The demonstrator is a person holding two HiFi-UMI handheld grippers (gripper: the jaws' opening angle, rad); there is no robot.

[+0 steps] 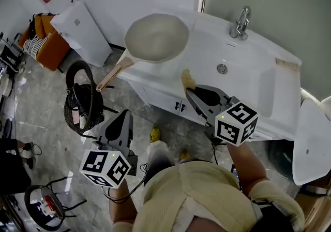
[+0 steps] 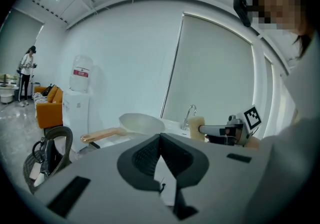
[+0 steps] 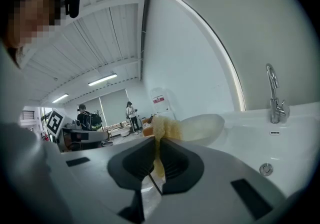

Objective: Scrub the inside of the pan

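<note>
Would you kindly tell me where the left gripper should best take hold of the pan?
Probably the pan handle, near its free end, approached from the head view's lower left: it sticks out past the counter's edge toward the left gripper, whose jaws, now together, must open first.

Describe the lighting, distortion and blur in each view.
Head view: soft even light, sharp, no glare on the pan. Left gripper view: fisheye bends the window frame, dark corners. Right gripper view: same fisheye, ceiling lamp bright, sponge close and slightly soft.
</note>
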